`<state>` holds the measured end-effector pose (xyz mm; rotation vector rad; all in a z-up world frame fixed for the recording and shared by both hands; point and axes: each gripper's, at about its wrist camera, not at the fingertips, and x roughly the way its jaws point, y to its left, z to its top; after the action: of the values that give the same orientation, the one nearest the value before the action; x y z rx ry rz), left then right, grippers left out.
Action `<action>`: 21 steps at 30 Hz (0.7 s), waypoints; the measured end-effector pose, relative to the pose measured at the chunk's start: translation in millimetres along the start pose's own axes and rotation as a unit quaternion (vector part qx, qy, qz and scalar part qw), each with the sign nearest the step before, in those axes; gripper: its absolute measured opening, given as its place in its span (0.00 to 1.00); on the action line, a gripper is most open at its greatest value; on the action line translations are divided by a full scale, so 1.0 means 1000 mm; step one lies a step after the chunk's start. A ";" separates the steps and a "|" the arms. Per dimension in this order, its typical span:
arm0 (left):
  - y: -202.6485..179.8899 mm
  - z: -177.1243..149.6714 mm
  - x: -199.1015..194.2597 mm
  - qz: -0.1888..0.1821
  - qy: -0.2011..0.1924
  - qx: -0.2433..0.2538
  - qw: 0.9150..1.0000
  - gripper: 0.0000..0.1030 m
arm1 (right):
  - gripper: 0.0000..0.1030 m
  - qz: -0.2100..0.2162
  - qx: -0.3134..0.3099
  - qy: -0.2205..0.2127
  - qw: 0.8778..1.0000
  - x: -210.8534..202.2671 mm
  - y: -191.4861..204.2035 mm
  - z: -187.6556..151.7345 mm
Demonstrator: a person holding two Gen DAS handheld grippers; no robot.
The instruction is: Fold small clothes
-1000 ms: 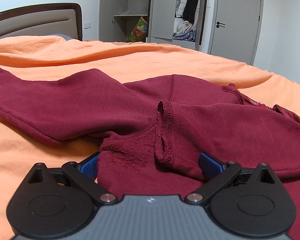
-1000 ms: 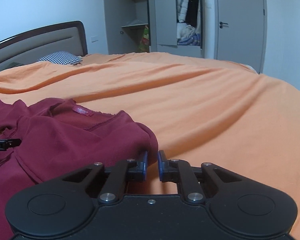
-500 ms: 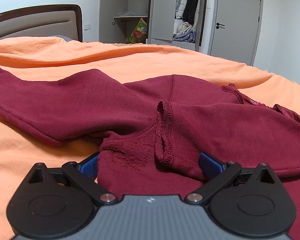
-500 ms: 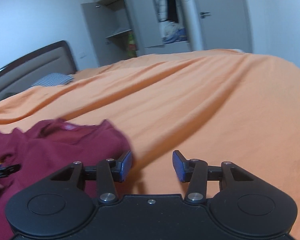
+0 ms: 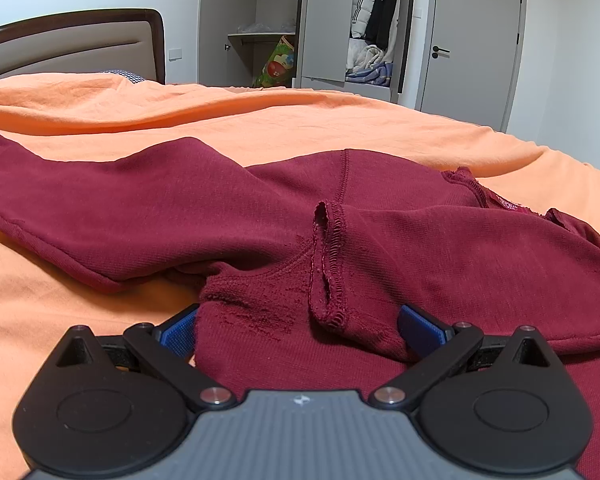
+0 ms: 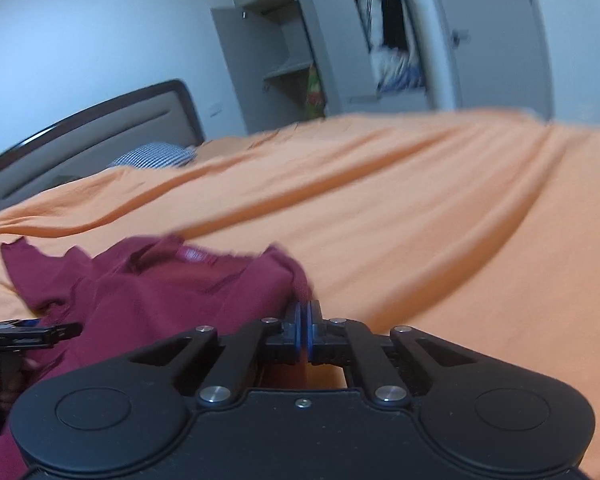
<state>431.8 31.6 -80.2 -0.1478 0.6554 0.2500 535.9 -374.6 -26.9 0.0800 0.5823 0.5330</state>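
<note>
**Maroon top on bed, right tool clamped at its edge**

The maroon long-sleeved top lies spread on the orange bedsheet. In the left wrist view it fills the area directly ahead of the left tool. One sleeve extends ahead and to the left of the tool. The other sleeve is folded across the body, and its cuff lies just ahead of the tool, between the two blue pads.

The left tool stands wide apart. Its left pad sits just beside the left edge of the garment; its right pad rests against fabric on the right. Bunched fabric lies between the pads, not pinched.

In the right wrist view, which is motion-blurred, the right tool has its pads pressed together. The edge of the top meets the pad tips and appears to be pinched there. The collar with its red label lies ahead and to the left of this tool. The left tool shows at the far left edge.

Beyond both tools stand a padded headboard, a checked pillow, an open wardrobe holding clothes, and a closed door.
</note>
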 end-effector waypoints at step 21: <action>0.000 0.000 0.000 0.000 -0.001 0.000 1.000 1.00 | 0.73 -0.199 -0.065 -0.006 0.978 -0.018 0.003 0.012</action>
<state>432.1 31.6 -80.6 -0.1486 0.6530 0.2497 528.5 -379.7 -7.0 -0.1566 0.5327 0.1793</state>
